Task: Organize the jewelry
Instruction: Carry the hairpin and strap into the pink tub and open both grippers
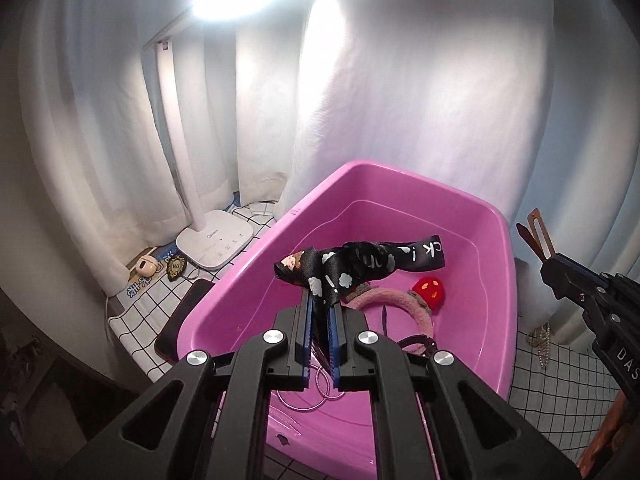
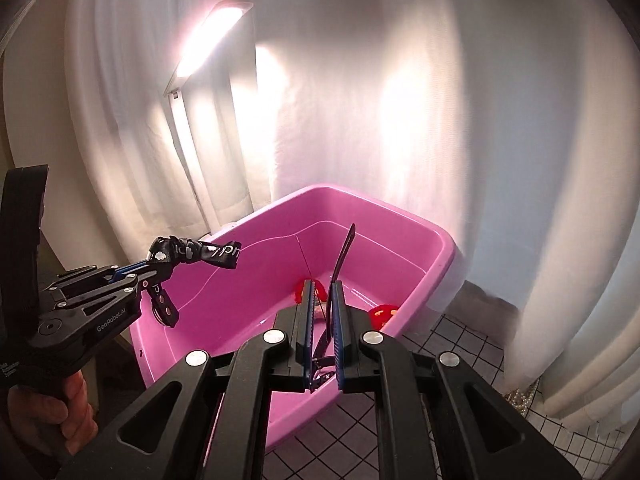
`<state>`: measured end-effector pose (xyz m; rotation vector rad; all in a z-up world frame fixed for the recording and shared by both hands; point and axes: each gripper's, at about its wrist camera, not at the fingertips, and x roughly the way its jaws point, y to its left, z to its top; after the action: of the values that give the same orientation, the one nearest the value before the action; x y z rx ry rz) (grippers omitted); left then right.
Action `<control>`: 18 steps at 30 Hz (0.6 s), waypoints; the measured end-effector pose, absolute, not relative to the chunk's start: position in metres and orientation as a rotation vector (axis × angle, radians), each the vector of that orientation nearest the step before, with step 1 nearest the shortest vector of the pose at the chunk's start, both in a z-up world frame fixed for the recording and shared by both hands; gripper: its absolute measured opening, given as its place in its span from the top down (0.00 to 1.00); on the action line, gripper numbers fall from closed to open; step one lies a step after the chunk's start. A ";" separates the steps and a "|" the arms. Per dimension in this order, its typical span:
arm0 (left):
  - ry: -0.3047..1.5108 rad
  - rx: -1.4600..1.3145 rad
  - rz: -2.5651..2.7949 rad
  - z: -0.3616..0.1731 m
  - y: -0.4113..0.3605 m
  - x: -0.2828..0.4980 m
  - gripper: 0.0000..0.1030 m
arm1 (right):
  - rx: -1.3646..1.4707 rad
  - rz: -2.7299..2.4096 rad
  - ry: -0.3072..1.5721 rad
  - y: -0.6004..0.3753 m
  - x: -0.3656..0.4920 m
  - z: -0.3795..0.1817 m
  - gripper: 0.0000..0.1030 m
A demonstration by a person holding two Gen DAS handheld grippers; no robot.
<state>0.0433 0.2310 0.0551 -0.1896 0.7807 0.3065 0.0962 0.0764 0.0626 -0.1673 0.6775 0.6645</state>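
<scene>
Jewelry mostly sits in the pink tub (image 1: pixel 496 264); two pieces are up in the tongs.

Left gripper (image 1: pixel 319 312): jaws narrow, clamped on a black strap (image 1: pixel 360 260) with white cloud prints and lettering. Strap end sticks out forward over the tub, other end hangs below the jaws. Right-wrist view shows the same: left gripper (image 2: pixel 150 270) over the tub's left rim, strap (image 2: pixel 200 252) pointing into the tub space, and a hand (image 2: pixel 68 412) on the grip below.

Right gripper (image 2: pixel 322 312): jaws narrow, pinching a thin dark flat clip (image 2: pixel 340 264) that stands up out of the tips, tilted slightly right, above the tub interior. In the left-wrist view that clip (image 1: pixel 536 236) looks brownish, poking up from the right gripper (image 1: pixel 550 266) at the tub's right edge.

In the tub: pink fuzzy headband (image 1: pixel 400 300) with a red piece (image 1: pixel 430 288), thin ring-shaped bangles (image 1: pixel 320 388) near the front wall, some dark item beside the headband that's too small to identify.

Tub is on a white grid-pattern tabletop (image 1: pixel 560 380). Beaded chain (image 1: pixel 540 340) lies on the tabletop right of the tub, by the curtain (image 1: pixel 400 100). Desk lamp (image 1: pixel 216 244) is left of the tub, lit.
</scene>
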 end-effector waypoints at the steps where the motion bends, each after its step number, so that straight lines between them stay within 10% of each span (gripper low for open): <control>1: 0.798 -0.193 0.310 0.048 0.236 0.046 0.93 | -0.177 0.670 0.693 0.085 0.099 0.057 0.92; 18: 0.921 -0.211 0.316 0.005 0.261 0.072 0.89 | -0.278 0.621 0.824 0.141 0.142 0.008 0.92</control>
<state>0.0720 0.2612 0.0045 -0.2114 0.9211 0.3165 0.1424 0.1406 0.0078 -0.2782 0.8244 0.6213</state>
